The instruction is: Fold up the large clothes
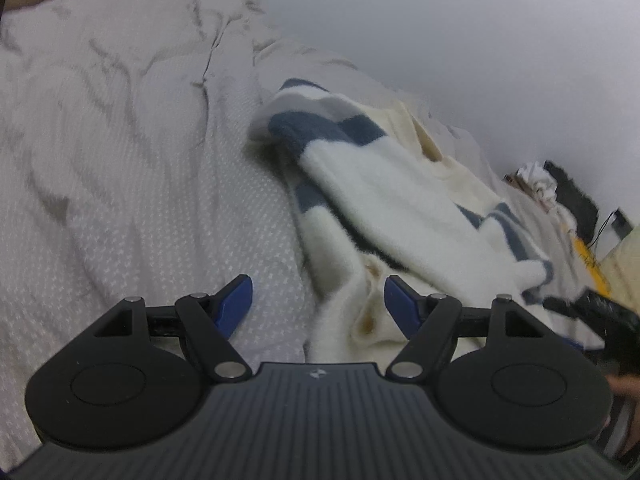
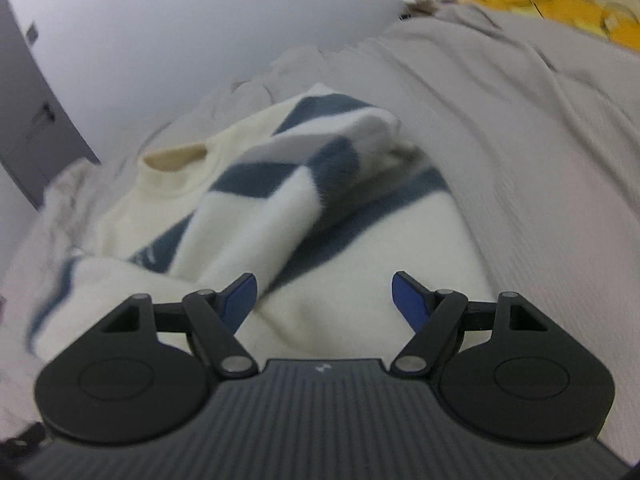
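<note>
A fluffy cream sweater with blue-grey stripes [image 1: 384,200] lies crumpled on the bed, a sleeve thrown across its body. In the right wrist view the sweater [image 2: 344,264] fills the middle, with its neck opening at the left. My left gripper [image 1: 318,296] is open and empty, just above the sweater's near edge and the bed cover. My right gripper [image 2: 324,292] is open and empty, low over the sweater's body. The right gripper's black body shows at the right edge of the left wrist view [image 1: 600,312].
The bed is covered by a rumpled light grey textured duvet [image 1: 132,168]. A white wall [image 1: 480,40] runs behind the bed. Dark objects and crumpled paper [image 1: 540,184] sit at the far end, with a yellow item [image 2: 560,8] beside them. A grey door [image 2: 28,112] stands at the left.
</note>
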{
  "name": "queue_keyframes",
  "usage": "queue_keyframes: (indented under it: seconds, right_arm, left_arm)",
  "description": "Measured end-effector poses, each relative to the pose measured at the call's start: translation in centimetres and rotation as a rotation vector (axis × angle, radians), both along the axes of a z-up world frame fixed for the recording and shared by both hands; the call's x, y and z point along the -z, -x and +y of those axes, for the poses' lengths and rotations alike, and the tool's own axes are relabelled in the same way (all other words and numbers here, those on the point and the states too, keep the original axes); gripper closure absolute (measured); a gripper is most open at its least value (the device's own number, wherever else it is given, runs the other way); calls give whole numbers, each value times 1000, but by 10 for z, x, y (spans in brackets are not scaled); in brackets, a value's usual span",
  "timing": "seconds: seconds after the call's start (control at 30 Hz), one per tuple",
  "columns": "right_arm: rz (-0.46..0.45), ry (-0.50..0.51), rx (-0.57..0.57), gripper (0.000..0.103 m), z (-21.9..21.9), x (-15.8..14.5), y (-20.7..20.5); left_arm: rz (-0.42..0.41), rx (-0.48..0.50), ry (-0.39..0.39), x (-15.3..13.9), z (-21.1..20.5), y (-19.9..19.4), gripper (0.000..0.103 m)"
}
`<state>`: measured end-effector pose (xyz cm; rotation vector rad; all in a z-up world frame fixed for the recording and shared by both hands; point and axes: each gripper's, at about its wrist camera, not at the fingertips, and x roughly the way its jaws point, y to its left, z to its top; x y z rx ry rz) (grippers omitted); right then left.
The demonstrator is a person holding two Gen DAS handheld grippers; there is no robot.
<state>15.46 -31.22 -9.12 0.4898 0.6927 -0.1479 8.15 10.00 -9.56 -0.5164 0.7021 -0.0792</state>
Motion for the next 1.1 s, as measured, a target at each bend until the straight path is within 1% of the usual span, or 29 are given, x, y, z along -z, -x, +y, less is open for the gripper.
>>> queue_keyframes:
  seconds: [0.1,0.17,0.23,0.3,0.4,0.47,0.53,0.6,0.67,0.73,0.83,0.93,0.97,1.0,1.07,1.1]
  right_arm:
    - [3,-40,22,26,-10,-6,16]
    - [9,-58,37,26,-19,-8,30]
    - [40,-100,58,26,-30,-4,41]
    - [89,-165,63,26,-41,6,48]
    - [165,-305,63,26,-51,27,57]
    - [182,-332,50,25,-49,32,60]
    - [177,-353,34,25,-48,31,62]
    - [161,-427,25,23,-50,30,68]
    - [123,-506,13,23,-54,28,76]
    - [92,-557,-19,23,-56,22,83]
    - [46,-624,-94,23,-53,14,89]
    - [20,-712,-205,23,-44,11,91]
    - [24,-730,-237,24,-40,11,91]
    - [42,-713,-250,24,-35,11,91]
    - [79,-630,-215,23,-31,10,93]
    - [95,-591,-187,23,-32,10,92]
  left_arm:
    - [2,-13,69,-1,10,8,27]
    - [6,-20,131,-1,17,13,27]
    - [3,-12,189,0,22,18,27]
    - [5,-11,223,2,24,22,27]
    - [19,-18,233,5,21,26,27]
    - [32,-11,233,7,19,28,27]
    - [29,2,245,8,17,32,28]
    - [11,17,272,4,15,38,28]
    - [-4,29,308,1,14,47,28]
    - [-3,40,338,-2,12,57,28]
    - [10,44,348,-4,6,73,28]
    - [59,25,324,0,0,88,28]
    - [79,17,318,2,-2,90,28]
    - [100,12,316,6,-3,91,28]
    - [123,5,303,10,-7,92,28]
    - [122,3,289,10,-9,91,28]
